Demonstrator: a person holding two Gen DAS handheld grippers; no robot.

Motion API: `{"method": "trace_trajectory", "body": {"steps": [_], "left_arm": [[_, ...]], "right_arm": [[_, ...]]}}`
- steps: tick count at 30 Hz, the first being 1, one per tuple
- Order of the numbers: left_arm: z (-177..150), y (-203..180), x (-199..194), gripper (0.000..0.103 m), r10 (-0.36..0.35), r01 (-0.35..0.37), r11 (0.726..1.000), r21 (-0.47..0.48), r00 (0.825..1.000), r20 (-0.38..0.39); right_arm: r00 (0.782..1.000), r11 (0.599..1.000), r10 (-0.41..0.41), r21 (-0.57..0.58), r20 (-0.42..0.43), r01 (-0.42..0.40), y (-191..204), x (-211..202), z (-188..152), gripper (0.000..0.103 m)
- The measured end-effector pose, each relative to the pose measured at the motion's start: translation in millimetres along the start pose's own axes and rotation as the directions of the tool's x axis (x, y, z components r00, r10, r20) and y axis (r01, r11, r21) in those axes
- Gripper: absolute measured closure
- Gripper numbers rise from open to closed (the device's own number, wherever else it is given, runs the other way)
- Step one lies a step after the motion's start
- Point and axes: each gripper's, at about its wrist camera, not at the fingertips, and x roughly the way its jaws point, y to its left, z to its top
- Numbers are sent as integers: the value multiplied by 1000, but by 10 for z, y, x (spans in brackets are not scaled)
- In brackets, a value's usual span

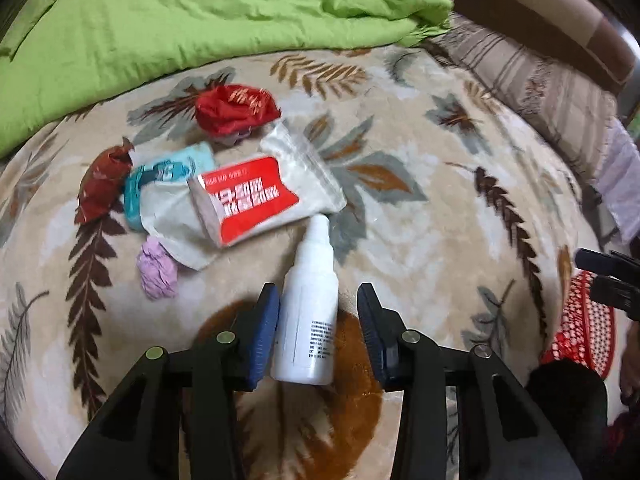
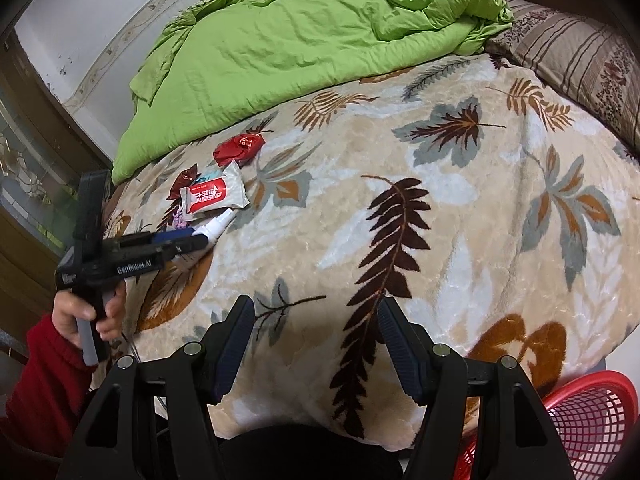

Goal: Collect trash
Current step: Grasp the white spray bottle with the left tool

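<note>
A white spray bottle (image 1: 306,312) lies on the leaf-patterned blanket (image 1: 420,208) between the open fingers of my left gripper (image 1: 318,308); the left pad (image 1: 266,320) touches it, the right pad is apart. Beyond it lie a red-and-white packet (image 1: 248,200), a teal wrapper (image 1: 160,180), two red wrappers (image 1: 236,108) (image 1: 102,186) and a purple paper ball (image 1: 157,269). In the right wrist view my right gripper (image 2: 316,320) is open and empty over the blanket (image 2: 460,208), and the left gripper (image 2: 188,240) shows around the bottle (image 2: 216,227).
A red mesh basket (image 2: 580,420) stands off the bed's near right edge, also in the left wrist view (image 1: 584,320). A green quilt (image 2: 300,40) covers the far side. A striped pillow (image 2: 580,60) lies at the right.
</note>
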Motion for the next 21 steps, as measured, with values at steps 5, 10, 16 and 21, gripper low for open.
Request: {"method": "trace_trajectory", "body": {"steps": [5,10,16,21], "left_arm": [[-67,-119,136,71,79,-79,997,-26,997,1],[-139,-38,-6,74,119,-106,979,-174,991,65],[-370,-47,-568,74,194,-111,940,-324,952,236],[-415,81,-708,74,341,-215,887,-408,901,267]], "right_arm": [[1000,1000,3,-24,22,-3,54,-69,17,34],[1000,1000,9,-24,24,-8,60,-59,89,34],[999,995,28,-97,36,-24,263,123,377,33],[994,986,110,-122,-24,-112,549,660,814,33]]}}
